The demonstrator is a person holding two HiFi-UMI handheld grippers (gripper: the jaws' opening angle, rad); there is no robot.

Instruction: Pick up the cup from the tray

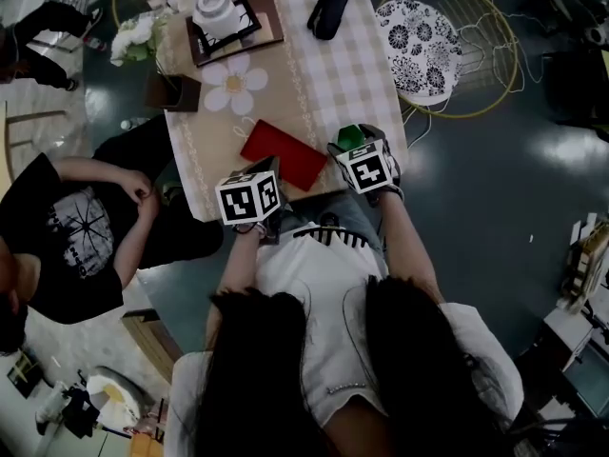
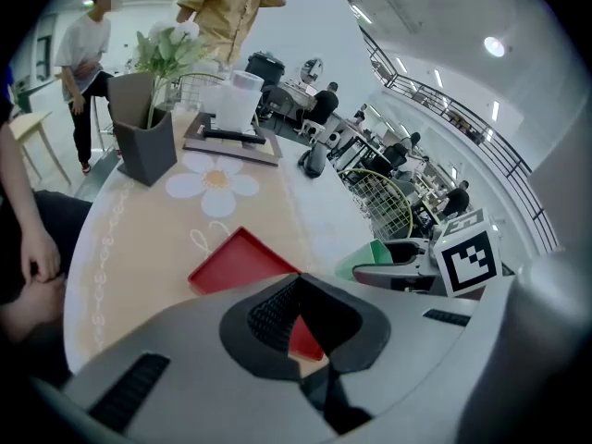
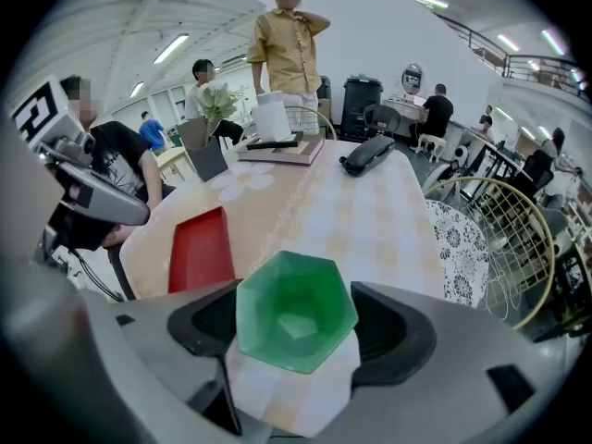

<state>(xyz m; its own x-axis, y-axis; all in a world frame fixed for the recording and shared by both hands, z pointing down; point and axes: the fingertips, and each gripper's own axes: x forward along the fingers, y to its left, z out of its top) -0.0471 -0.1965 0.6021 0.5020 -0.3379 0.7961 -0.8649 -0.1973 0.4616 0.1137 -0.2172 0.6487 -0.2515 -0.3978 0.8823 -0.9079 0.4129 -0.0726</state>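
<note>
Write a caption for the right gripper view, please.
Right claw holding a green hexagonal plastic cup beside a red tray.

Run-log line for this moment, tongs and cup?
right tongs: shut on green cup | cup: off red tray | left tongs: shut, empty

Cup (image 3: 296, 311) between right gripper (image 3: 298, 326) jaws, just right of tray (image 1: 284, 154). Tray on table (image 1: 333, 55), near end. Left gripper (image 2: 296, 280) at tray's near-left corner.

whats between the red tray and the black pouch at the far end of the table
Nothing: in the head view only bare pale checked tablecloth runs from the flat red rectangular tray to the long black pouch.
</note>
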